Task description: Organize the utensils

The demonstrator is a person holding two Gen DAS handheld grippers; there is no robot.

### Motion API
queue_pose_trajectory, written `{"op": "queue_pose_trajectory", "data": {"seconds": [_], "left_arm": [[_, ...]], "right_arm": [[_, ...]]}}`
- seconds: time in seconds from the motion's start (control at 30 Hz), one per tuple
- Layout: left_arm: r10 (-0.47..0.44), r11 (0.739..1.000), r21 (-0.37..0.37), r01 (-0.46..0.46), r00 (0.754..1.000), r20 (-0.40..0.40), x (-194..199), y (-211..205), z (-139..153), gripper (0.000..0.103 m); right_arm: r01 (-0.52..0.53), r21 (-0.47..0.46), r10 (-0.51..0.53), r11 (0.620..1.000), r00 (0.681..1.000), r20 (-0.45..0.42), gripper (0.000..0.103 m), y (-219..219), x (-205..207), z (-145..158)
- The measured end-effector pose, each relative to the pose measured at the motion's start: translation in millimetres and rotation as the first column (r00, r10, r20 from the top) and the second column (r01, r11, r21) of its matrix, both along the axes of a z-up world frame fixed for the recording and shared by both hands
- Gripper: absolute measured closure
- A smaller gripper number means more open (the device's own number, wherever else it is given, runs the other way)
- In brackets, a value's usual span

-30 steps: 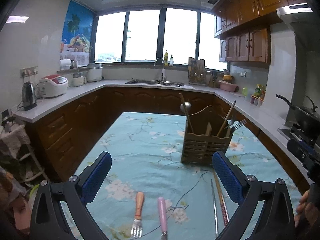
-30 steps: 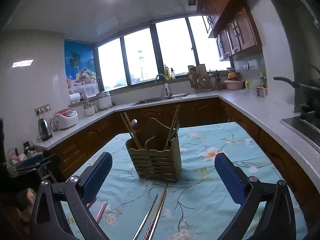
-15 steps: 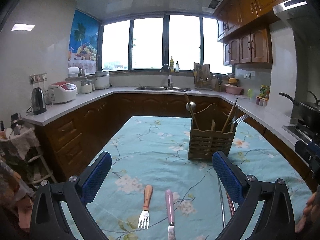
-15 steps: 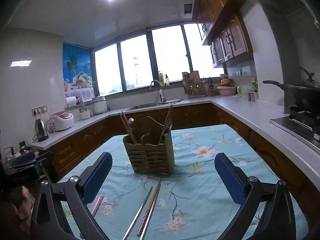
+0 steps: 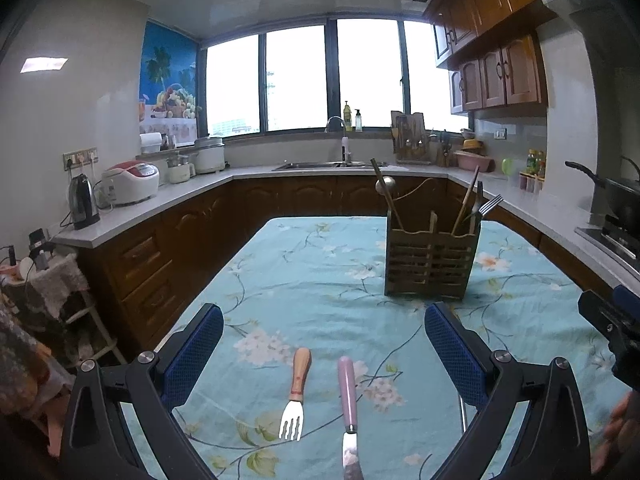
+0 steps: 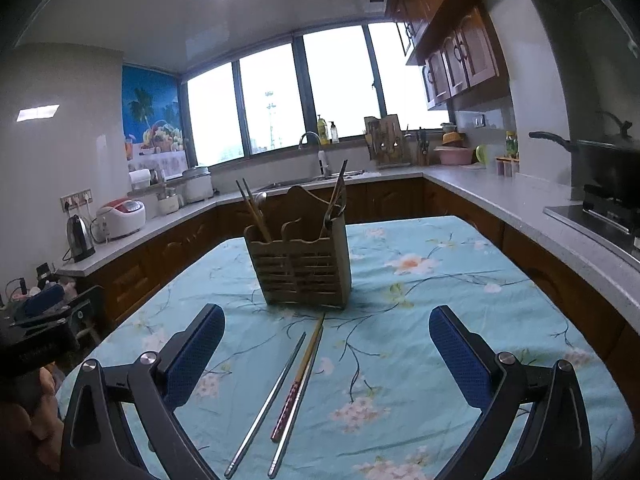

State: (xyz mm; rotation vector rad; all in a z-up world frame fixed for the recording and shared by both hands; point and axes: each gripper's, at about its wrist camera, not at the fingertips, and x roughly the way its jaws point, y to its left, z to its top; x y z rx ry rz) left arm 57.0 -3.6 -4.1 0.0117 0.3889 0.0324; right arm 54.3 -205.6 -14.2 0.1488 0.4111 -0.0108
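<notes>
A slatted wooden utensil holder (image 5: 430, 262) stands on the blue floral tablecloth (image 5: 320, 280) and holds chopsticks, a spoon and a fork; it also shows in the right wrist view (image 6: 302, 266). In the left wrist view a wooden-handled fork (image 5: 296, 394) and a pink-handled knife (image 5: 348, 404) lie between the fingers of my open, empty left gripper (image 5: 320, 340). In the right wrist view several chopsticks (image 6: 288, 392), steel and red-patterned, lie between the fingers of my open, empty right gripper (image 6: 324, 342).
Kitchen counters (image 5: 140, 208) run around the table on three sides, with a kettle (image 5: 82, 202), a rice cooker (image 5: 130, 182) and a sink (image 5: 320, 166). A stove with a black pan (image 6: 600, 168) is at the right. The other gripper (image 6: 44, 320) shows at the left edge.
Both grippers have pulled back and tilted up a little, so the holder looks farther off and more of the fork, knife and chopsticks shows. Both stay open.
</notes>
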Motion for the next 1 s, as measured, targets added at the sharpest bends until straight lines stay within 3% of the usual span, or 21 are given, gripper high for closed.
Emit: {"op": "queue_pose_trajectory", "data": {"seconds": [0.63, 1.0], "left_arm": [[0.019, 0.999, -0.036, -0.017, 0.999, 0.038, -4, 11, -6, 0.001], [0.009, 1.000, -0.028, -0.008, 0.999, 0.031, -3, 9, -8, 0.001]], "right_arm": [[0.003, -0.009, -0.002, 1.000, 0.996, 0.089, 0.000, 4, -13, 11], [-0.002, -0.009, 0.002, 1.000, 0.997, 0.077, 0.000, 4, -10, 10]]}}
